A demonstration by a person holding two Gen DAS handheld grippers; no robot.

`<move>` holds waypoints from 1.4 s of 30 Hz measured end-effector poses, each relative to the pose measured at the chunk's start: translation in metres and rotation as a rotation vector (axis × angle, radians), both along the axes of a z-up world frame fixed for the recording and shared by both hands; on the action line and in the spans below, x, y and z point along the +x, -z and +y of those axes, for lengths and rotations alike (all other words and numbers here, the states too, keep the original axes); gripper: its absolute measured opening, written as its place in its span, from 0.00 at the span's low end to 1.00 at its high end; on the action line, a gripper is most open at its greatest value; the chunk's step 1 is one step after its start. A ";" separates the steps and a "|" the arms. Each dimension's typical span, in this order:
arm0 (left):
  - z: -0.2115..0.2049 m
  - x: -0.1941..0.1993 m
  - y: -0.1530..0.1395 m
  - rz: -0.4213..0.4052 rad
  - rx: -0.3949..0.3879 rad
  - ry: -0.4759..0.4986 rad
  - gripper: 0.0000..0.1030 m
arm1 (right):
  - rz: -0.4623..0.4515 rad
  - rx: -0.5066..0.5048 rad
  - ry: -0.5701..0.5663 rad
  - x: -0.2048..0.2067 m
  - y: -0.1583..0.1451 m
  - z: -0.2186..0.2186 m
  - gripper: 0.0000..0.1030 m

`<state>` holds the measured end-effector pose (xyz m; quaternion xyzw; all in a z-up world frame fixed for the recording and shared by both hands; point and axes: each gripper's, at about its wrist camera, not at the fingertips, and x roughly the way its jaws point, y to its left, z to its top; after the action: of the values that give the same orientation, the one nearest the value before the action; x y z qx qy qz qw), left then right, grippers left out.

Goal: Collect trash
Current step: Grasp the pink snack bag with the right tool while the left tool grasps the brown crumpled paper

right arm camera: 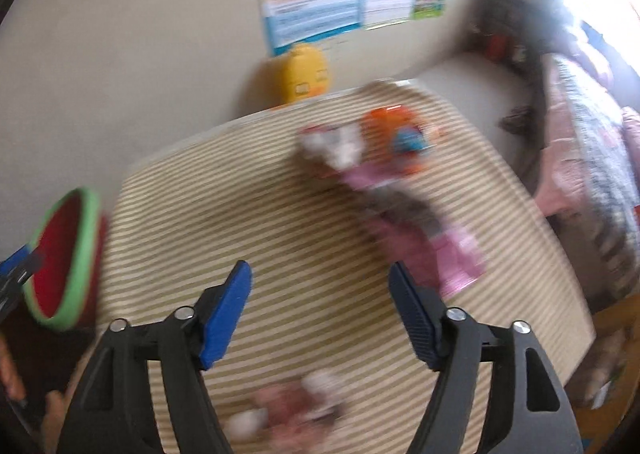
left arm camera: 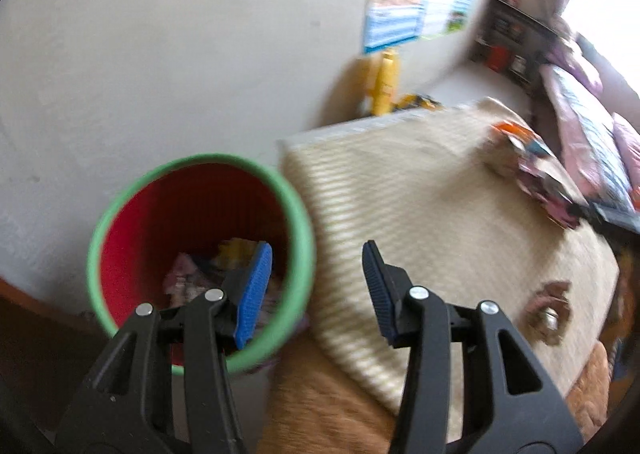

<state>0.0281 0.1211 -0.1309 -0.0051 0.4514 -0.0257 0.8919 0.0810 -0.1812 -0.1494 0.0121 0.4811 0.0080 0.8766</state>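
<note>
Left gripper stands with its blue pads apart and nothing between them; its left pad sits over the mouth of the red bin with the green rim, where crumpled wrappers already lie at the bottom. To its right stretches the striped mat, with a small brownish scrap near the right finger and a colourful wrapper far ahead at the right. Right gripper is spread wide and empty, pointing down over the mat, the bin well off to its left. Ahead of it lie an orange packet and a long pink wrapper; a blurred pinkish scrap lies just below its fingers. I judge this a reach for the next piece: the right gripper needs to settle over one wrapper and close.
</note>
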 end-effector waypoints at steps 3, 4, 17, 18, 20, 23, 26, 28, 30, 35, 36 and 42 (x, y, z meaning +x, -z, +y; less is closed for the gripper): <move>-0.018 -0.003 0.001 0.016 -0.004 0.046 0.44 | 0.059 -0.063 0.004 0.031 0.016 -0.029 0.76; -0.023 -0.004 0.001 0.017 0.002 0.058 0.44 | 0.083 -0.079 0.000 0.039 0.022 -0.033 0.76; -0.053 -0.010 0.003 0.050 0.035 0.131 0.44 | 0.203 -0.060 0.005 0.029 0.072 -0.062 0.48; -0.057 -0.011 0.004 0.051 0.036 0.140 0.44 | 0.200 -0.052 0.011 0.023 0.070 -0.062 0.36; -0.066 -0.013 0.005 0.051 0.031 0.173 0.44 | 0.197 0.005 0.038 0.009 0.062 -0.067 0.34; -0.081 -0.018 0.006 0.052 0.019 0.234 0.44 | 0.176 0.072 0.059 -0.011 0.049 -0.069 0.34; -0.097 -0.021 0.009 0.064 0.003 0.302 0.44 | 0.150 0.112 0.081 -0.037 0.035 -0.068 0.34; -0.112 -0.024 0.014 0.090 -0.019 0.359 0.50 | 0.124 0.122 0.110 -0.056 0.029 -0.073 0.34; -0.127 -0.027 0.020 0.120 -0.054 0.413 0.51 | 0.096 0.107 0.149 -0.069 0.026 -0.078 0.35; -0.167 -0.033 0.034 0.173 -0.069 0.518 0.54 | 0.047 0.208 0.308 -0.102 0.027 -0.100 0.35; -0.177 -0.034 0.038 0.183 -0.068 0.539 0.55 | 0.047 0.221 0.325 -0.108 0.030 -0.101 0.35; -0.219 -0.032 0.054 0.226 -0.051 0.610 0.59 | 0.068 0.256 0.326 -0.114 0.041 -0.102 0.36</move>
<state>-0.0040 -0.0977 -0.1854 0.1054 0.5275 -0.3022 0.7870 -0.0332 -0.2829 -0.1902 0.2012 0.4971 -0.0733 0.8408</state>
